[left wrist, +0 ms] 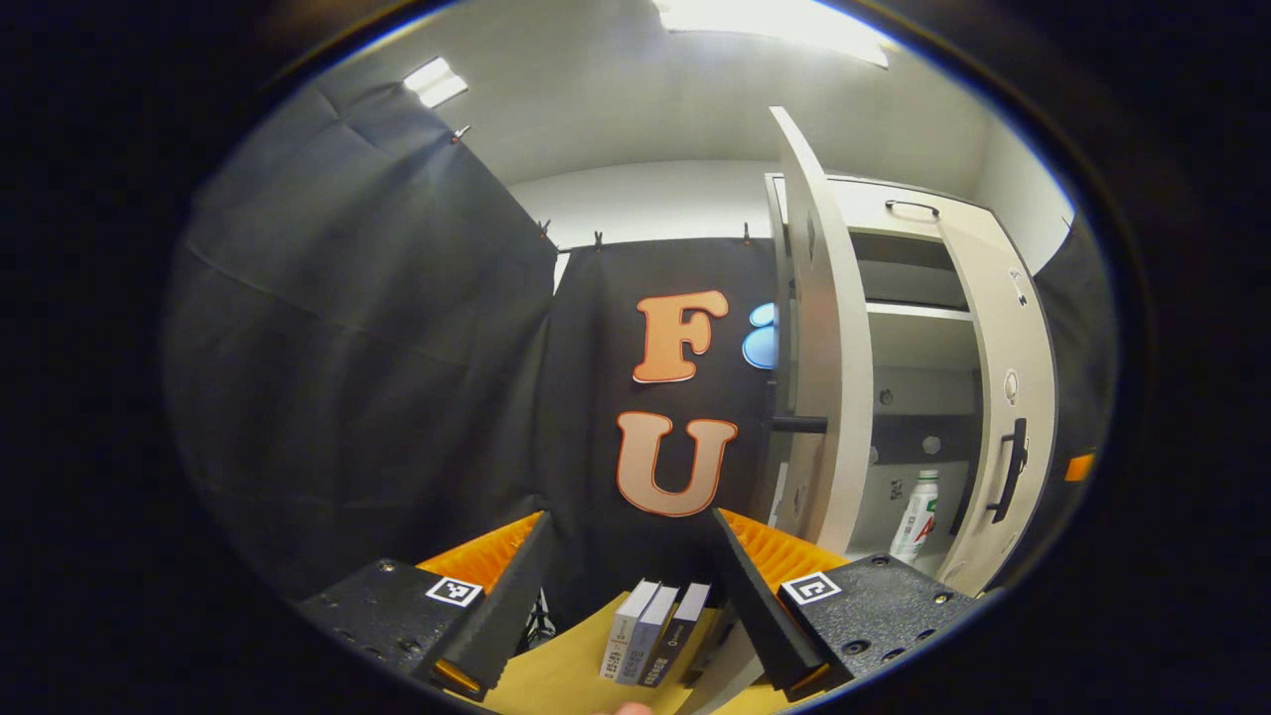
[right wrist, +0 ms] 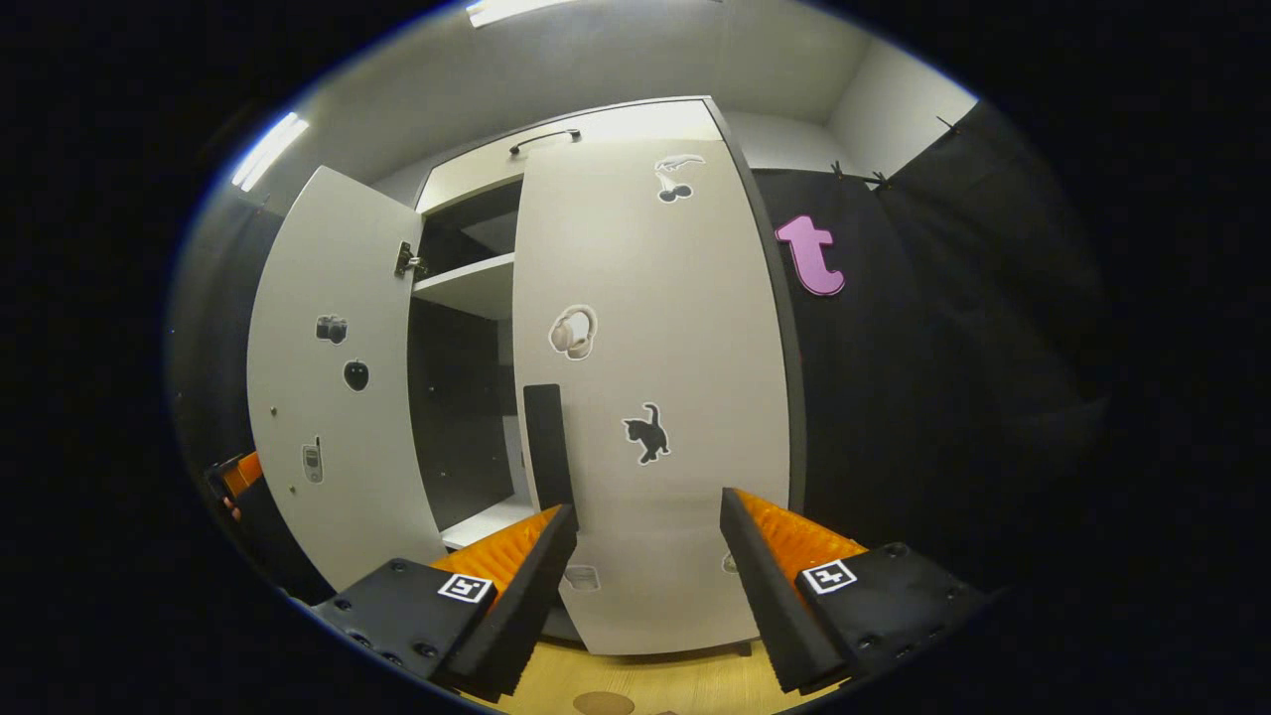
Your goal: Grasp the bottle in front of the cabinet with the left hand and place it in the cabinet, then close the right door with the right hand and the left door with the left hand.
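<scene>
While both of my claws hang spread with nothing between their fingers, the stock stands as follows.

Item: my left gripper (left wrist: 629, 596). Jaws wide apart, holding nothing, pointed past the outer face of the left door at the booth's black cloth wall. Below and between its fingers, three small boxes (left wrist: 650, 634) stand upright side by side on a yellow wooden surface (left wrist: 556, 680).

Item: cabinet (left wrist: 899, 214), pale, tall, with a dark handle on its top panel. Seen from my left gripper view, its interior shows a shelf (left wrist: 918, 311) high up and a dark back panel below.

Item: bottle (left wrist: 916, 518). Pale body, green cap, red and green label. It stands upright inside the cabinet on the bottom level, between the two doors as my left gripper view has it.

Item: left door (right wrist: 328, 397). Swung wide open, bearing small dark stickers on its face. In my left gripper view it shows nearly edge-on.

Item: right door (right wrist: 655, 397). Nearly flat across its half of the cabinet front, leaving the left half open. It carries a dark vertical handle (right wrist: 549, 442) near its free edge, and stickers of a cat (right wrist: 647, 433) and headphones (right wrist: 573, 332).

Item: my right gripper (right wrist: 645, 586). Fingers parted, empty, facing the lower part of the right door, close to it; whether it touches the door I cannot tell.
</scene>
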`<state>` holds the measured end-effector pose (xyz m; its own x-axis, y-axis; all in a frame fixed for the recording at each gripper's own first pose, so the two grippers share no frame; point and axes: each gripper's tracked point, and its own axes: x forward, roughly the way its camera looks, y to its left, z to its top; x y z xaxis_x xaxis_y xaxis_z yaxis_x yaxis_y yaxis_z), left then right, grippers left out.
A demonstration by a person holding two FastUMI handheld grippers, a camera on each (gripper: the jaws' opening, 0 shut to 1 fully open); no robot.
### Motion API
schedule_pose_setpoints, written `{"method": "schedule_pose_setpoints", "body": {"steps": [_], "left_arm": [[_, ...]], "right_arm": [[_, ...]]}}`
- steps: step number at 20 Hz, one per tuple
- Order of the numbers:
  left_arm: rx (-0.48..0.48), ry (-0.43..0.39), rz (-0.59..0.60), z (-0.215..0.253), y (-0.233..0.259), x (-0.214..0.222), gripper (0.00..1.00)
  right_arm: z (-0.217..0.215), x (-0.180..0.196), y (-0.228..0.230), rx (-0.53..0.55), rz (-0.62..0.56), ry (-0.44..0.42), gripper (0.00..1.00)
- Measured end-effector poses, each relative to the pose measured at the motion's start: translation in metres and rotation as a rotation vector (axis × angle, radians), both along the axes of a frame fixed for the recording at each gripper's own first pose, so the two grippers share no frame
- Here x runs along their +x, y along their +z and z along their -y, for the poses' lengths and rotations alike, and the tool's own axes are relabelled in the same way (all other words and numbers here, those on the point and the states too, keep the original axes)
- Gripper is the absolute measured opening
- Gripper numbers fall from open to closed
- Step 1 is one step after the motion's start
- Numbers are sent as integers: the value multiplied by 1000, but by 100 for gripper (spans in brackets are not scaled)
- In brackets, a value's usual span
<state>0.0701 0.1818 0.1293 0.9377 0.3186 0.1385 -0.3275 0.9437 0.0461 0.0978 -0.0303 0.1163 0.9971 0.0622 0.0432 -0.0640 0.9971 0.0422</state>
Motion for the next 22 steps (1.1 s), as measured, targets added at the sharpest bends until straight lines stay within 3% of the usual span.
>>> {"method": "schedule_pose_setpoints", "body": {"steps": [3, 8, 11, 13, 16, 17, 19, 21, 22], "left_arm": [[15, -8, 6, 4, 2, 2, 94], [-42, -95, -11, 25, -2, 2, 87], [-48, -141, -22, 43, -3, 2, 91], [-49, -182, -31, 64, -5, 3, 87], [-69, -239, -39, 90, -9, 6, 87], [-74, -257, -40, 99, -9, 8, 92], [-70, -294, -46, 121, -14, 12, 87], [-60, -332, -55, 138, -17, 17, 92], [-54, -351, -60, 147, -19, 22, 87]], "right_arm": [[11, -14, 0, 19, 1, -24, 97], [23, -26, -1, 40, 3, -49, 97], [29, -31, 0, 36, 9, -62, 97], [34, -35, -1, 20, 9, -76, 97], [39, -39, -5, 12, 2, -86, 97], [41, -41, -6, 10, -1, -90, 97], [44, -44, -9, 10, -8, -100, 97], [48, -47, -10, 14, -11, -108, 97], [50, -47, -11, 13, -14, -116, 97]]}}
